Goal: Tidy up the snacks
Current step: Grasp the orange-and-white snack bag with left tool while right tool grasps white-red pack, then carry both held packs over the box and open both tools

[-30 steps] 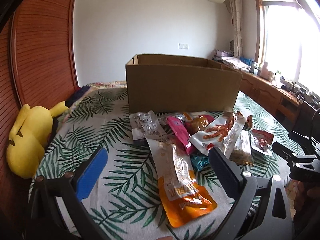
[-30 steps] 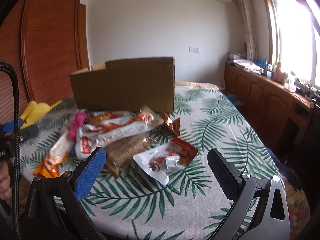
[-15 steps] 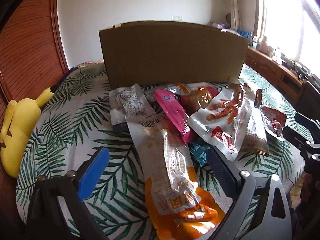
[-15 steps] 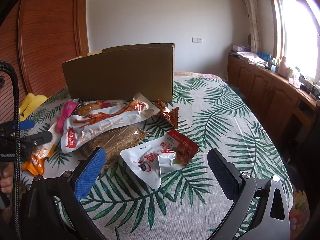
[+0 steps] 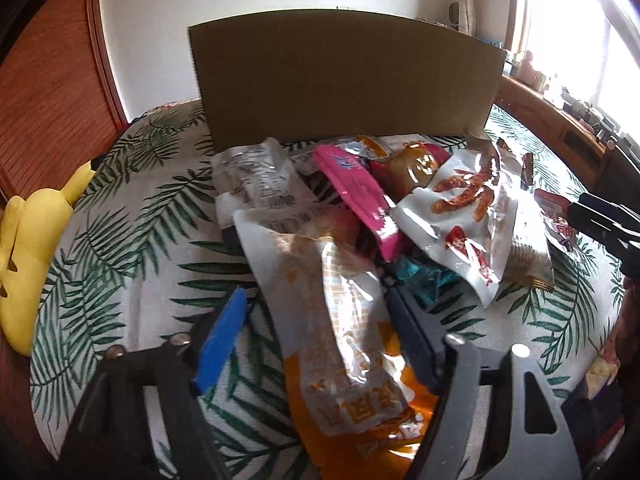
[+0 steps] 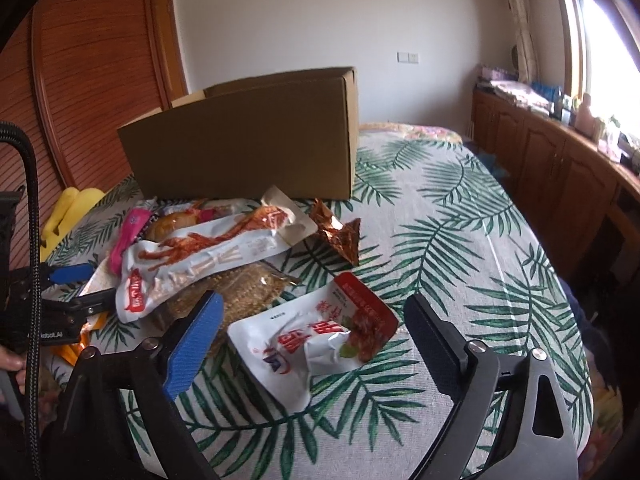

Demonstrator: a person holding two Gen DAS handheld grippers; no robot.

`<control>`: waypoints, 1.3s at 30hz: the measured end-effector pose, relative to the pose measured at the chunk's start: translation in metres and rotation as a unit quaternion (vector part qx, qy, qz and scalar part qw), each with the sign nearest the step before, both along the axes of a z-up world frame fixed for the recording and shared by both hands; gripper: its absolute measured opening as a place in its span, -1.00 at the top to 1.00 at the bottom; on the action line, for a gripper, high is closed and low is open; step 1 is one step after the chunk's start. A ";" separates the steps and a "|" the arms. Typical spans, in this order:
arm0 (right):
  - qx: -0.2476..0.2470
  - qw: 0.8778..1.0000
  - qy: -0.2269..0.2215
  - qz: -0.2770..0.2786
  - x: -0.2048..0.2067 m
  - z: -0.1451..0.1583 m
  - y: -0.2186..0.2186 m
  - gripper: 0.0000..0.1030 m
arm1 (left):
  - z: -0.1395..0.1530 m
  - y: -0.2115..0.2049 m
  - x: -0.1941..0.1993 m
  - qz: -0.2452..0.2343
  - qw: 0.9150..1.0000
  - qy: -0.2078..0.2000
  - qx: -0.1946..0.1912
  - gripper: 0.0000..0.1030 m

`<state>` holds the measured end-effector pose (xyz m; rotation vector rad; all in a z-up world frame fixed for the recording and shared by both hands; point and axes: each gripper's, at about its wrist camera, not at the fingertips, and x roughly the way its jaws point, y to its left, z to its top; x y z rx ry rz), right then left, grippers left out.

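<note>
A pile of snack packets lies on the leaf-print tablecloth in front of an open cardboard box [image 5: 344, 80], which also shows in the right wrist view [image 6: 248, 140]. My left gripper [image 5: 316, 324] is open, its fingers on either side of the near end of a long white-and-orange packet [image 5: 344, 332]. My right gripper [image 6: 316, 324] is open, straddling a white-and-red packet [image 6: 316, 336]. A pink packet [image 5: 356, 196], a white chicken-feet packet [image 6: 208, 256] and a brown cracker packet [image 6: 244, 292] lie between.
A yellow plush toy [image 5: 24, 256] lies at the table's left edge. A crumpled copper foil wrapper [image 6: 340, 236] sits near the box's right corner. Wooden cabinets [image 6: 560, 168] line the right wall under the window. The left gripper shows in the right wrist view [image 6: 76, 292].
Both grippers have moved forward and down toward the snacks. The left gripper's fingers have narrowed around the orange packet. The right gripper now straddles the white-and-red packet.
</note>
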<state>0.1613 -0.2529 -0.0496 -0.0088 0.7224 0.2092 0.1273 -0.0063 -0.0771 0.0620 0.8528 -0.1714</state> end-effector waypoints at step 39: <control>-0.026 1.000 -0.014 -0.005 0.009 -0.015 -0.006 0.43 | 0.044 0.028 -0.034 -0.001 0.997 -0.058 -0.056 0.07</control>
